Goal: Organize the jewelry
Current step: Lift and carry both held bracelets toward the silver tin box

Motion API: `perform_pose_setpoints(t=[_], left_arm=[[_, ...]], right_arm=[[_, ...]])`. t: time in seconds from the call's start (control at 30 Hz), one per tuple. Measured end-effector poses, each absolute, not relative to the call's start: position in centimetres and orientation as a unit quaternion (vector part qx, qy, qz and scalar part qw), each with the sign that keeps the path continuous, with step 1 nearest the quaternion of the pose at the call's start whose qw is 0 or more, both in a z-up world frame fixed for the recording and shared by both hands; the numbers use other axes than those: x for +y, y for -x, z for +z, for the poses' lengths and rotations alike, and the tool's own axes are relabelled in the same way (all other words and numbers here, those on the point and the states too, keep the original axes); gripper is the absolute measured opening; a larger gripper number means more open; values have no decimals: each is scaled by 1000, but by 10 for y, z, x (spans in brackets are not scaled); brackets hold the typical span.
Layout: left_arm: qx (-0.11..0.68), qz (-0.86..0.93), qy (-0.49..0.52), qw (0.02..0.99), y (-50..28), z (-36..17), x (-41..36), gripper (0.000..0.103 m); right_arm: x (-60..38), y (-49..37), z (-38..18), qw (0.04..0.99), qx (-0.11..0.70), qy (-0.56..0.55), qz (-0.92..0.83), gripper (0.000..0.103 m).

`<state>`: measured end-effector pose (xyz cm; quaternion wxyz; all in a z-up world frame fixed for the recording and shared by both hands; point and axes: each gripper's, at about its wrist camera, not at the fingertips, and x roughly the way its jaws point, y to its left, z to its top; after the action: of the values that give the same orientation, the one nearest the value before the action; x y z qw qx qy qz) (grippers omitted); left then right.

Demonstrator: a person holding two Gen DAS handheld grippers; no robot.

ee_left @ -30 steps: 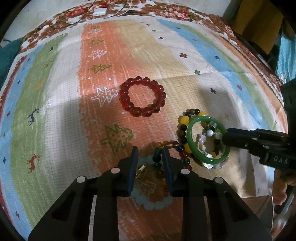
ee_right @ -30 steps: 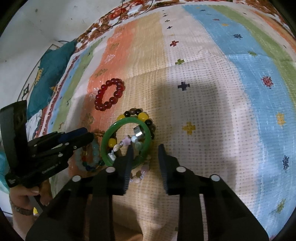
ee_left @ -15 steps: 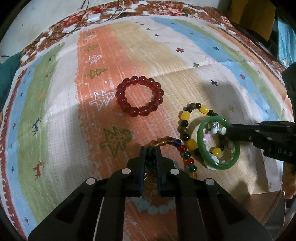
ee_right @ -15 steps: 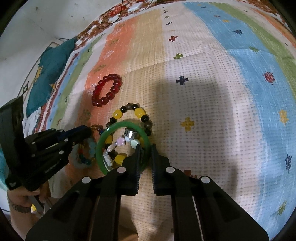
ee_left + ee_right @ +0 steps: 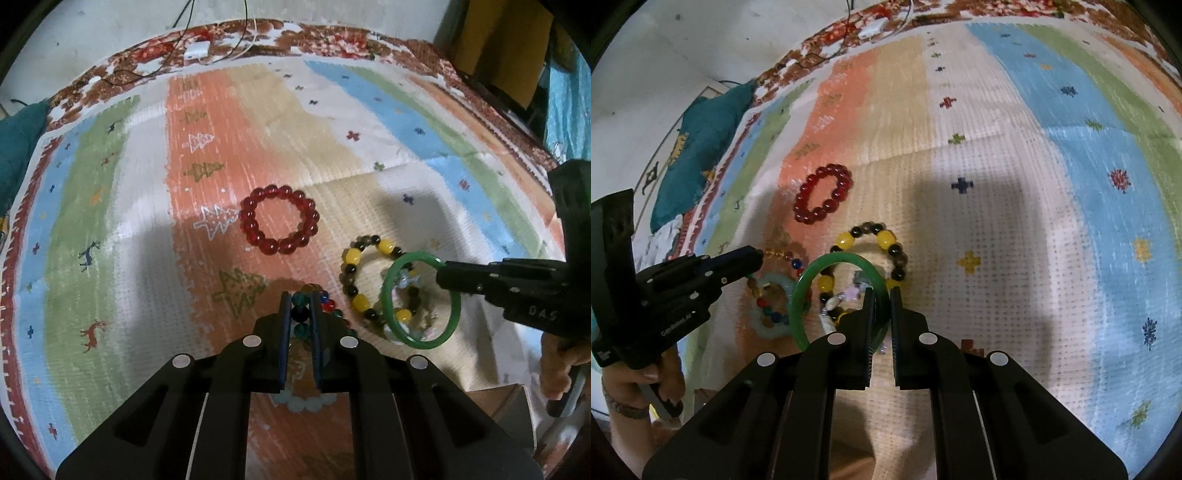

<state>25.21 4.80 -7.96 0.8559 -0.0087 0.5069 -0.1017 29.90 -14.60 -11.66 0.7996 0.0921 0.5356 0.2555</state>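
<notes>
My left gripper (image 5: pixel 300 300) is shut on the multicoloured bead bracelet (image 5: pixel 300 314), which hangs between its fingers above a pale jade bead bracelet (image 5: pixel 304 406). My right gripper (image 5: pixel 882 295) is shut on the green bangle (image 5: pixel 801 295) and holds it tilted up off the cloth; it also shows in the left wrist view (image 5: pixel 421 299). Under the bangle lie a yellow and black bead bracelet (image 5: pixel 354 275) and a small pastel bracelet (image 5: pixel 834 301). A red bead bracelet (image 5: pixel 279 225) lies flat farther back.
The striped patterned cloth (image 5: pixel 332 147) covers the surface. A white plug and cables (image 5: pixel 195 51) lie at the far edge. A teal cushion (image 5: pixel 698 147) sits at the left. A cardboard box corner (image 5: pixel 498 410) is at the near right.
Both grippers went from open to shut. The left one closed on the multicoloured bracelet; the right one closed on the green bangle and lifted its edge.
</notes>
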Motion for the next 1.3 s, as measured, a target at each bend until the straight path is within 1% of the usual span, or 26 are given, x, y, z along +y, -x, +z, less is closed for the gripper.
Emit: perform_pose_setpoints(t=[0.83,1.3], left_arm=[[460,-85,41,883,-207,-32,59,9],[433,-87,57,895,-170,-8,59,9]], right_arm=[[-144,-263,-86,825,496,-52,265,9],[-150,-228,-54,844,454,-39,281,9]])
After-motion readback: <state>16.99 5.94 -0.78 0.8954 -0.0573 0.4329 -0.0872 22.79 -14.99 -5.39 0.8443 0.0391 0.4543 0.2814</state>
